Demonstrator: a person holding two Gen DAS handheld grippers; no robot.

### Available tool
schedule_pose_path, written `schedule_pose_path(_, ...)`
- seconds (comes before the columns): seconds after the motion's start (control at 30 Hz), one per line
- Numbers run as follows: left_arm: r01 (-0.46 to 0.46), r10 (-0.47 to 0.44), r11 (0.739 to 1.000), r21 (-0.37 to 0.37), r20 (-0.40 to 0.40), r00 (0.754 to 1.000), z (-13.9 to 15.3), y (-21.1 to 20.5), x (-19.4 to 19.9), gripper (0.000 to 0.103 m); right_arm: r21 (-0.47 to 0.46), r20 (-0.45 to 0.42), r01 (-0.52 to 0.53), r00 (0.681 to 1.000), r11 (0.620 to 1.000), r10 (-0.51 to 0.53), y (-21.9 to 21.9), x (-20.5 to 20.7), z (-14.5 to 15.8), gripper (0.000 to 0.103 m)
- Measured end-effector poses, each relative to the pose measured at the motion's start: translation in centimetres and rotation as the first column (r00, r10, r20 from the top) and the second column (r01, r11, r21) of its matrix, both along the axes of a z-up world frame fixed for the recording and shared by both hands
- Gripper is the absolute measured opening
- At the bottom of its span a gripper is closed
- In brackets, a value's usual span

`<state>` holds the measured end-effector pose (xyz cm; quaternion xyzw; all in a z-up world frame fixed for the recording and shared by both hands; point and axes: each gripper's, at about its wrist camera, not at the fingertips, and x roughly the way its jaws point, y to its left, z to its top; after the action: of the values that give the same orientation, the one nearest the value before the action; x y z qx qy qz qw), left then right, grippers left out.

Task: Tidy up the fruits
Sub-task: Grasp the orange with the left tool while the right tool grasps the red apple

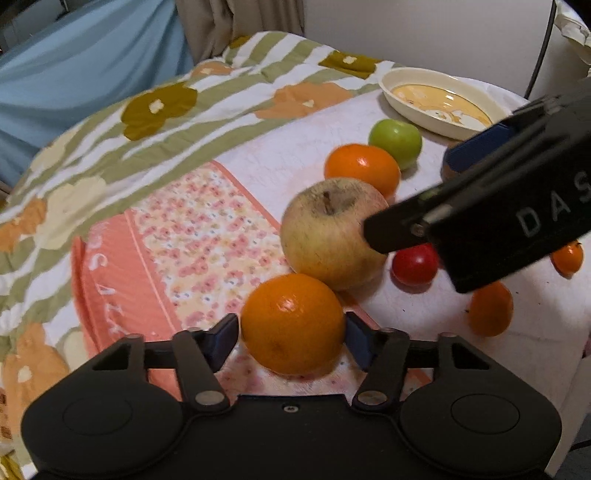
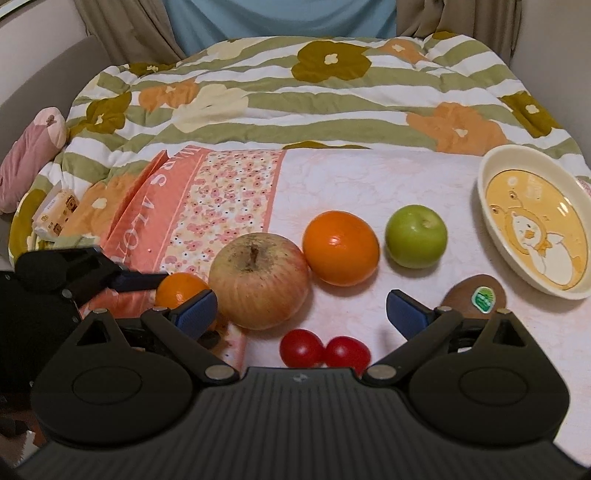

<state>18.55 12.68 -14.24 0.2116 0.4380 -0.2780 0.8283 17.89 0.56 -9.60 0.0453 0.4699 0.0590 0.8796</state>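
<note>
Left tool [image 1: 293,338]: blue pads either side of a small orange [image 1: 293,323], touching its flanks; it rests on the bed's floral cloth [image 1: 207,236]. Large apple [image 1: 328,232] just beyond at 1 o'clock. Right tool [image 2: 301,312]: wide apart, empty, above two tomatoes [image 2: 325,352]. Bowl [image 2: 487,206] at 2 o'clock, empty.

Quilt with green stripes and orange, olive and cream flowers [image 2: 332,99] over the surface, pink floral cloth [image 2: 221,199] on top, pale blue fabric [image 2: 280,18] behind, beige curtains [image 2: 122,33] either side, pink cushion [image 2: 29,155] at left, off-white wall [image 1: 424,33], dim warm light.
</note>
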Motion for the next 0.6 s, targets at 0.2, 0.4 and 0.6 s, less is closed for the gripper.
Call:
schedule_pose_path(0.2,-0.015,0.015,1.000,-0.019,-0.004,1.000,0.0,0.3,0.0,0.064,0.017,-0.012,-0.016,1.000,1.000,0.016,0.9,1.2,-0.6,0.103)
schedule_pose_path(0.4,-0.020,0.020,1.000,0.004,0.009,1.000,0.1,0.4,-0.9,0.064,0.023,-0.023,-0.037,0.999,0.999,0.037,1.9,2.5,-1.7,0.101)
schedule_pose_path(0.6,-0.025,0.025,1.000,0.017,0.022,0.999,0.1,0.6,-1.4,0.064,-0.008,-0.034,-0.059,0.998,0.998,0.058,3.1,3.0,-2.0,0.095)
